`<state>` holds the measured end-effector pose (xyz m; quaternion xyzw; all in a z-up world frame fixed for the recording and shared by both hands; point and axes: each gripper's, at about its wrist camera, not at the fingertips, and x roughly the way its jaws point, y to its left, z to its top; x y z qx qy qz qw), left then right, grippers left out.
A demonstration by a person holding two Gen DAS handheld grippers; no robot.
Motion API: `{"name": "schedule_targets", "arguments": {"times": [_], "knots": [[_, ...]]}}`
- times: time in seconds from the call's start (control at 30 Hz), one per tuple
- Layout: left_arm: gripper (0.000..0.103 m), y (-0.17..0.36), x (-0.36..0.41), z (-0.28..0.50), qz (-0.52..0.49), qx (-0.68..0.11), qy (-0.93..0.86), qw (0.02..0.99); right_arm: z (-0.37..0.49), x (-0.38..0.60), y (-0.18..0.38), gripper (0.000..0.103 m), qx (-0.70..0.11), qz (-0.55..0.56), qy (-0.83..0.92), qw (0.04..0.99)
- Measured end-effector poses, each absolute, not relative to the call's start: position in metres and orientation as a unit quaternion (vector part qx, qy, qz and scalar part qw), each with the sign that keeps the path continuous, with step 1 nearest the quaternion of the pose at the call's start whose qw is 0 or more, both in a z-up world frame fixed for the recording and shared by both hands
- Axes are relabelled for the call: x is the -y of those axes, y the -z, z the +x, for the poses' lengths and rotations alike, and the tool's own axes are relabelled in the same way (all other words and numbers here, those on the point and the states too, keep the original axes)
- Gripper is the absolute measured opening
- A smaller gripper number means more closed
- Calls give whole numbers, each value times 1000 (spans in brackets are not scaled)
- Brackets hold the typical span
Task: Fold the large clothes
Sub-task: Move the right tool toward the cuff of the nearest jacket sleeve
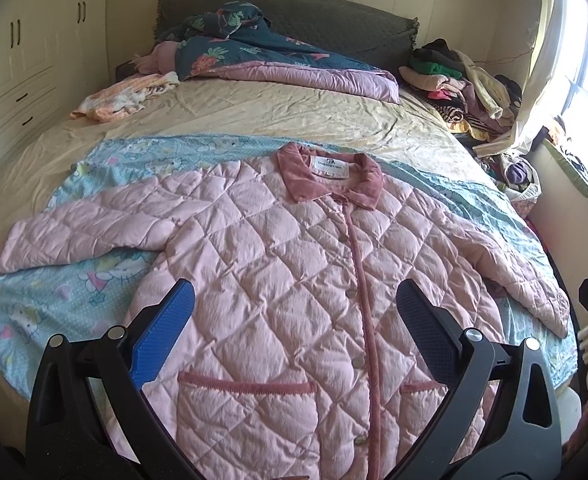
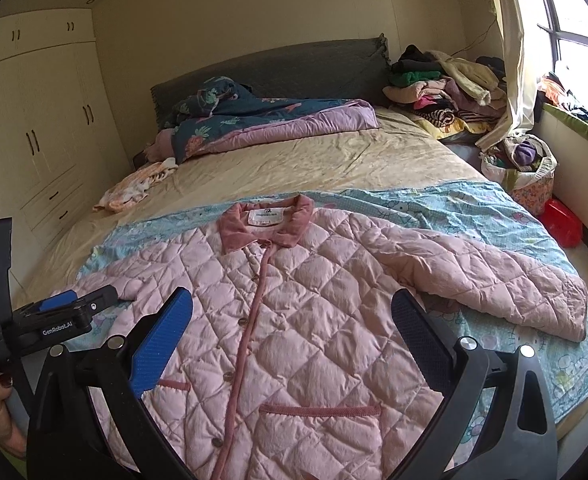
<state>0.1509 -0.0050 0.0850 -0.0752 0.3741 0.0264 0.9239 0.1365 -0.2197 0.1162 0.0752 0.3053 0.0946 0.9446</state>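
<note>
A pink quilted jacket (image 1: 277, 264) with a darker pink collar lies flat and buttoned, front up, sleeves spread, on a light blue cartoon sheet (image 1: 45, 312) on the bed. It also shows in the right wrist view (image 2: 314, 304). My left gripper (image 1: 294, 300) is open and empty, above the jacket's lower front near the pockets. My right gripper (image 2: 291, 308) is open and empty over the lower front too. The left gripper shows in the right wrist view (image 2: 81, 304) at the left, near the jacket's left sleeve.
The beige bed sheet (image 1: 277, 112) carries a dark floral quilt (image 1: 253, 52) at the headboard, a small orange-white cloth (image 1: 121, 98) and a clothes pile (image 1: 454, 80) at the right. A wardrobe (image 2: 33, 136) stands left. A bag (image 2: 530, 172) and red object (image 2: 562, 220) sit by the window.
</note>
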Motion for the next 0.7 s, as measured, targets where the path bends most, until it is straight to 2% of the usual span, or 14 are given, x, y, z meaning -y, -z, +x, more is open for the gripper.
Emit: {"name": "schedule_targets", "arguments": {"times": [0.7], "knots": [[95,-87,42,223,-73,-395,-3,916,215,304,-104,99,-315,161,-11,935]]}}
